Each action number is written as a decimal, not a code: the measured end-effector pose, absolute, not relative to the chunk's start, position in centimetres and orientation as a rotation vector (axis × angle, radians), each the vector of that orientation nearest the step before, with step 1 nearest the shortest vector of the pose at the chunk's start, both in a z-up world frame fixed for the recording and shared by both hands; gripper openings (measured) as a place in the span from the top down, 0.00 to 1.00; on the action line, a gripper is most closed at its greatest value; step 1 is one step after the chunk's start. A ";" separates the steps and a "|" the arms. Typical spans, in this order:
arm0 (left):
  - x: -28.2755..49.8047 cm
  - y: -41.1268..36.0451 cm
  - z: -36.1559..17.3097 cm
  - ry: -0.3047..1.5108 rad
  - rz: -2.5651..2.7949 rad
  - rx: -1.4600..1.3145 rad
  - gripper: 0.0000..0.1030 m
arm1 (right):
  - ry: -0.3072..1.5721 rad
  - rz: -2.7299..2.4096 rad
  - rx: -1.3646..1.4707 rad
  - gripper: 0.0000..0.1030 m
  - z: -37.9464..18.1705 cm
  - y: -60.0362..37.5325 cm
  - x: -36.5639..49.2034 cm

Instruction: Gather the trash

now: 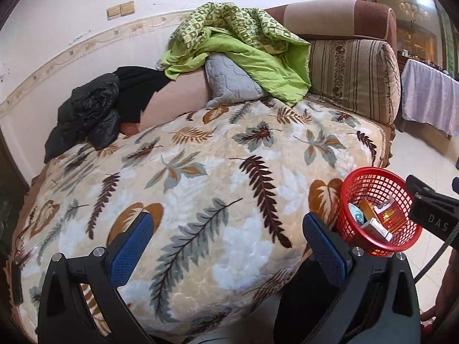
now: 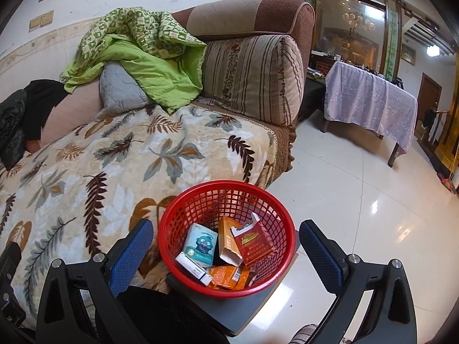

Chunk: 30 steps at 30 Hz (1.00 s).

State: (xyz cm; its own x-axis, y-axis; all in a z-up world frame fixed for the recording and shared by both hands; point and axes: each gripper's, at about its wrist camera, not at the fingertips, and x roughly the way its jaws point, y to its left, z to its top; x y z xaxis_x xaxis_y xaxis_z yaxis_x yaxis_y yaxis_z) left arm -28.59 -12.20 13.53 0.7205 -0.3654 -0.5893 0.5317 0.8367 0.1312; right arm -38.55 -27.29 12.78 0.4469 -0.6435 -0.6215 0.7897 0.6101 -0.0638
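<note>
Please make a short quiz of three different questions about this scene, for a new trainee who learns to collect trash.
1. True or false: the red basket is empty.
2. Multiple choice: the red basket stands on A) the leaf-pattern blanket, B) a grey flat surface beside the sofa, C) the table with the lilac cloth.
3. Fill in: both the left gripper and the right gripper are ____ and hold nothing.

Key
1. False: it holds several small boxes, among them a red carton and a teal packet.
2. B
3. open

Left gripper (image 1: 226, 238) and right gripper (image 2: 226, 243), fingers spread wide, nothing held.
</note>
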 end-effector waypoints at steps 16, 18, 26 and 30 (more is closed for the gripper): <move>-28.4 -12.3 13.0 0.605 -0.501 0.311 0.00 | 0.681 -0.889 0.263 0.00 12.3 -27.4 -38.2; -28.6 -12.4 13.1 0.600 -0.505 0.315 0.00 | 0.677 -0.891 0.262 0.00 12.4 -27.4 -38.3; -29.4 -12.6 13.8 0.582 -0.506 0.318 0.00 | 0.658 -0.890 0.264 0.00 12.9 -27.3 -38.8; -29.6 -12.4 14.1 0.575 -0.502 0.313 0.00 | 0.649 -0.887 0.261 0.00 13.2 -27.1 -38.9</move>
State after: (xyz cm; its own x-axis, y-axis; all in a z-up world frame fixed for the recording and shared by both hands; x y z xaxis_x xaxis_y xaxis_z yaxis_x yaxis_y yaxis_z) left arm -29.56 -12.40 14.15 0.7246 -0.3623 -0.5862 0.5321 0.8347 0.1418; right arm -38.93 -27.12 13.17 0.4574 -0.6338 -0.6237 0.7862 0.6160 -0.0493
